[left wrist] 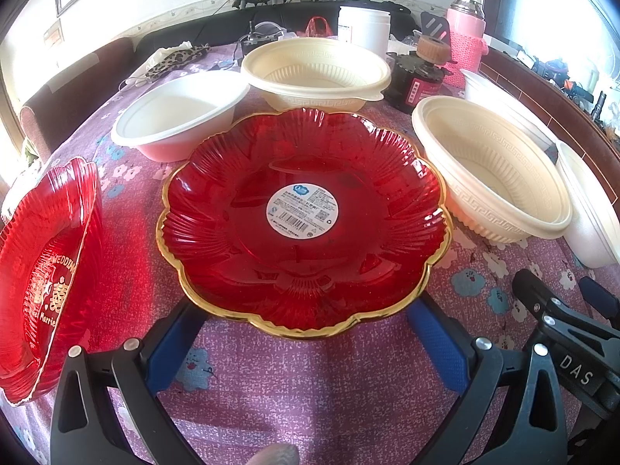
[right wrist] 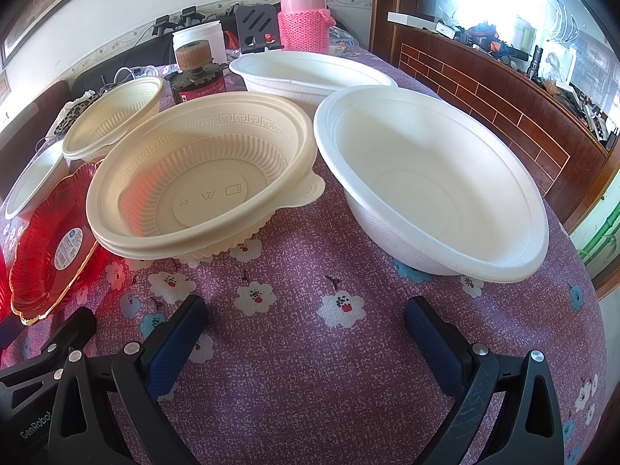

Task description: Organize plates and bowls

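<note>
A red glass plate (left wrist: 302,213) with a gold scalloped rim and a round white label lies flat on the purple flowered tablecloth (left wrist: 310,387). My left gripper (left wrist: 302,306) is open, its blue fingers on either side of the plate's near edge. A second red plate (left wrist: 46,271) with gold wedding lettering stands tilted at the far left. My right gripper (right wrist: 304,304) is open over bare cloth, facing a cream ribbed bowl (right wrist: 201,178) and a white bowl (right wrist: 430,178). Behind them sit another white bowl (right wrist: 310,73) and another cream bowl (right wrist: 116,116).
A pink thermos (right wrist: 304,11), a white jar (right wrist: 201,38), a dark jar with a tan lid (right wrist: 197,73) and a black stand (right wrist: 257,27) crowd the table's back. A further white bowl (left wrist: 182,116) sits beyond the red plate. A wooden cabinet (right wrist: 503,108) runs along the right.
</note>
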Action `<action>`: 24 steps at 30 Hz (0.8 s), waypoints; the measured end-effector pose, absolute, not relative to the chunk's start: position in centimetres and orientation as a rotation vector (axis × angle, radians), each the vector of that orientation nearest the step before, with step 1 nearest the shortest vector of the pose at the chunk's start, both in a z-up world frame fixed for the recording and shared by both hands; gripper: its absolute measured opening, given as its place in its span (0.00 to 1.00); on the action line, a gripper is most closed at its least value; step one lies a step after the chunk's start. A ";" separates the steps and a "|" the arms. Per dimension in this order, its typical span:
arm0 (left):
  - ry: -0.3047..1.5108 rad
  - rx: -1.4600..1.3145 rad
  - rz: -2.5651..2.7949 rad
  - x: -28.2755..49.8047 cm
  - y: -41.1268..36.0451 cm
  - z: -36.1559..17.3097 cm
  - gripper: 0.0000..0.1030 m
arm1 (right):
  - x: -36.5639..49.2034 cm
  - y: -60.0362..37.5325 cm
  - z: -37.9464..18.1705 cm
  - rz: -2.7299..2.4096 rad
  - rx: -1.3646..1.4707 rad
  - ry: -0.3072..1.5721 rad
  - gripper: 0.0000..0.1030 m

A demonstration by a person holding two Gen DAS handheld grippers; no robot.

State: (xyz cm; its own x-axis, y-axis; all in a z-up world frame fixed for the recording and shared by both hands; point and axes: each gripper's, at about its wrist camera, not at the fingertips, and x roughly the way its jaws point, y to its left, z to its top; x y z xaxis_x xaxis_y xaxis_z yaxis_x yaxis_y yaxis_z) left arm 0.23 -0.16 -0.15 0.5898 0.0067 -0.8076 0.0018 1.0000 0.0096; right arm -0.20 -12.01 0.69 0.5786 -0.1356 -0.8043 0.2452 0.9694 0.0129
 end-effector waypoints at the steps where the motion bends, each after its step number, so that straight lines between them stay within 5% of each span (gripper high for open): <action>1: 0.940 0.010 0.003 0.2 -0.2 -0.1 1.00 | -0.2 -12.0 0.7 -0.223 0.128 0.928 0.99; 24: 0.988 0.044 -0.066 -1.3 0.7 0.1 1.00 | -0.2 -12.1 0.7 -0.223 0.128 0.929 0.99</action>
